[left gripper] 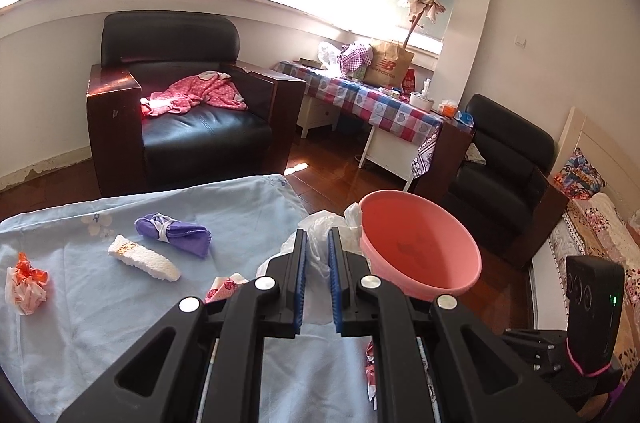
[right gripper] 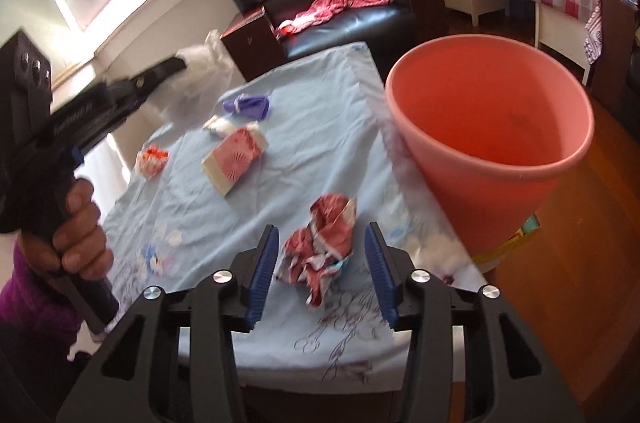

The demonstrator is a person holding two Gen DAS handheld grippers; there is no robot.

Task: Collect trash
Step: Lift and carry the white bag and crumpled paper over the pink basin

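My left gripper [left gripper: 318, 243] is shut on a clear crumpled plastic bag [left gripper: 320, 225] and holds it above the blue-clothed table [left gripper: 100, 303], just left of the pink bin [left gripper: 424, 247]. In the right wrist view the left gripper [right gripper: 176, 65] holds the bag [right gripper: 200, 83] high, blurred. My right gripper [right gripper: 322, 255] is open around a crumpled red-and-white wrapper [right gripper: 324, 235] lying on the cloth. The pink bin [right gripper: 492, 139] stands at the table's right edge. A purple cloth bundle [left gripper: 172, 229], a white foam piece [left gripper: 144, 257] and an orange-white wrapper [left gripper: 26, 283] lie on the table.
A pink-patterned box [right gripper: 232, 159] lies mid-table. A black armchair [left gripper: 180, 111] with pink clothing stands behind the table. A checked-cloth side table [left gripper: 372, 99] with bags, a second black chair [left gripper: 504, 183] and a bed [left gripper: 592, 223] are to the right. The floor is wood.
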